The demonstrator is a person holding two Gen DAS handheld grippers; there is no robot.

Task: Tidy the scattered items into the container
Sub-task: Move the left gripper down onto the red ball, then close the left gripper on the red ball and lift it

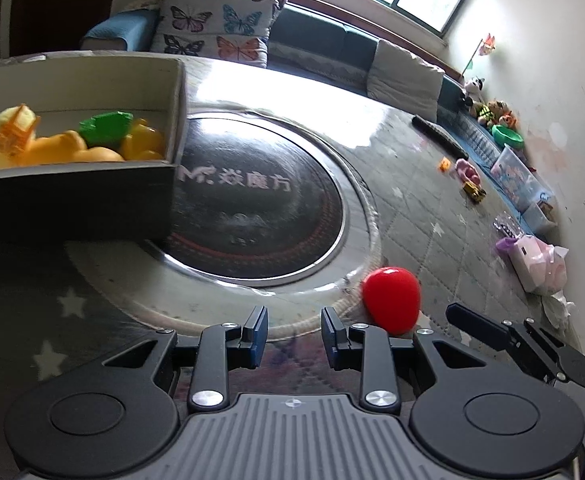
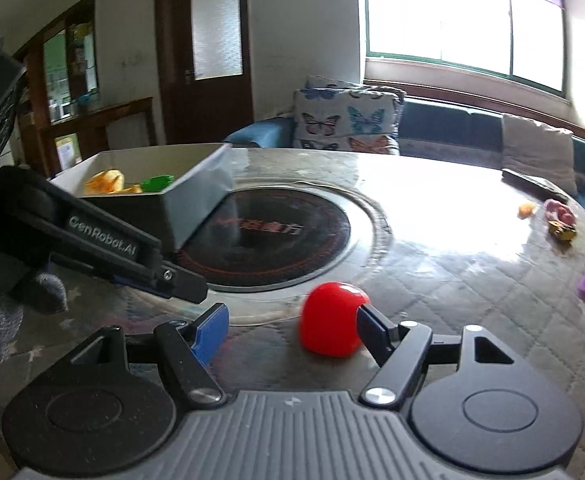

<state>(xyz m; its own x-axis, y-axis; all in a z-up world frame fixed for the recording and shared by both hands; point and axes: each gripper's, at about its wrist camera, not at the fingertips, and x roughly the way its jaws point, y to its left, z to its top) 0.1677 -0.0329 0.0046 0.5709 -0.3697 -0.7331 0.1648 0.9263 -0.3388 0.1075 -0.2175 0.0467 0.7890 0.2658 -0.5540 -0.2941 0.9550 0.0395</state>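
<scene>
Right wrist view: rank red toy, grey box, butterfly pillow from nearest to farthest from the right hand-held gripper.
1. Red toy: between the open fingers of the right hand-held gripper, up against the right finger.
2. Grey box: ahead to the left, partly over the round black cooktop.
3. Butterfly pillow: farthest, on the bench under the window, beyond the table's far edge.

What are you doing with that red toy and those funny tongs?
A person is tidying toys into the box, holding tongs in each hand. The right tongs are open around the red toy on the table, one finger touching it, not yet squeezed. The left tongs are open and empty, just beside it. The box already holds yellow, orange and green toys.
</scene>
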